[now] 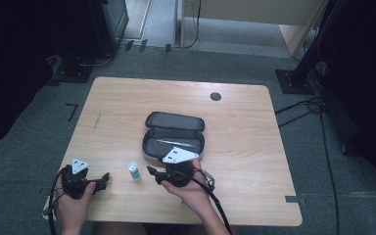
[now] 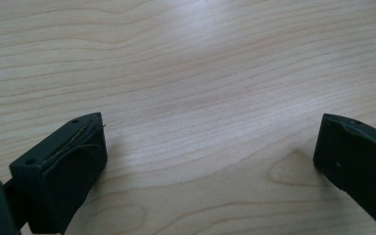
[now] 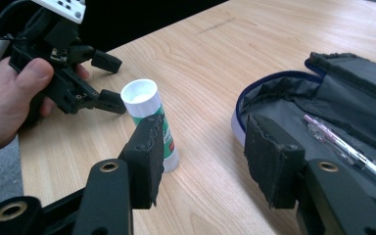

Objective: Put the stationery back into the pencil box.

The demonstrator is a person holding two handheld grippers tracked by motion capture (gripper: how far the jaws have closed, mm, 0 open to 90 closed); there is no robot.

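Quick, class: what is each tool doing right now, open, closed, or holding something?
Left tool: open, holding nothing, jaws wide apart above the bare table.
Right tool: open, holding nothing, jaws apart between the glue stick and the open pencil case.

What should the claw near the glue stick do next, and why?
Probably swing the right claw a little toward the glue stick so the stick sits between its jaws, then close. The jaws stand open, the stick stands upright just beyond one jaw, untouched, and the pencil case lies open beside it with a pen already inside, so the stick likely goes in next.
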